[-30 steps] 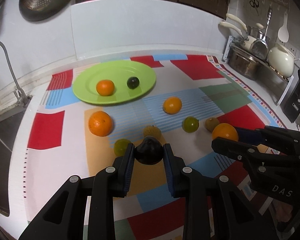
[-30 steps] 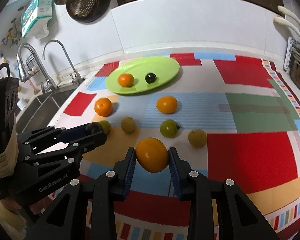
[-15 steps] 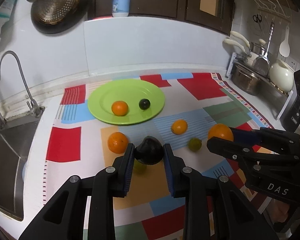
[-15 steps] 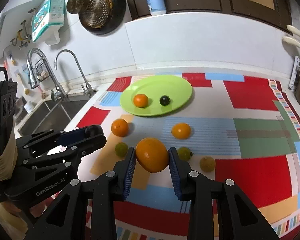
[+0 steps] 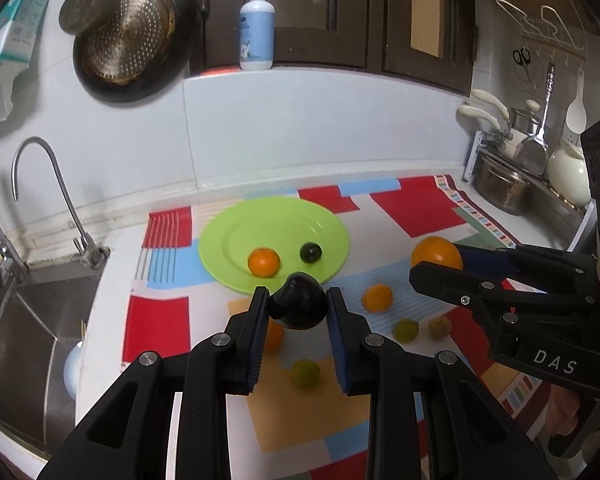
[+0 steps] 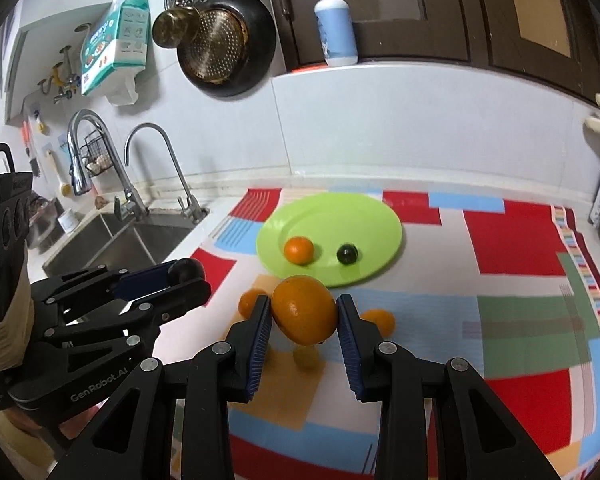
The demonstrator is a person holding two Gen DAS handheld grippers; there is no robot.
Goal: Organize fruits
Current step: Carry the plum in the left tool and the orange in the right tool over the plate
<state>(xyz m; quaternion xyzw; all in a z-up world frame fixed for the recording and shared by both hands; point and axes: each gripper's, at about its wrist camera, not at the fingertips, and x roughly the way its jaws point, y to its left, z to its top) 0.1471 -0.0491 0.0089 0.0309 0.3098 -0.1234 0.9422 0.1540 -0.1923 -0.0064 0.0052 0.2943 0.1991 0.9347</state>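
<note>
Your left gripper point(image 5: 298, 306) clamps the dark fruit point(image 5: 298, 307), your right gripper point(image 6: 303, 314) the orange point(image 6: 304, 309); the green plate point(image 5: 236, 232) lies ahead toward the counter's back edge, left nearer

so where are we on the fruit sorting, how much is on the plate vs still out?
Done: the green plate holds a small orange and a small dark fruit. In hand: the left gripper is shut on a dark fruit, the right gripper on a large orange, both short of the plate. Left: at least five loose fruits on the patterned mat.
</note>
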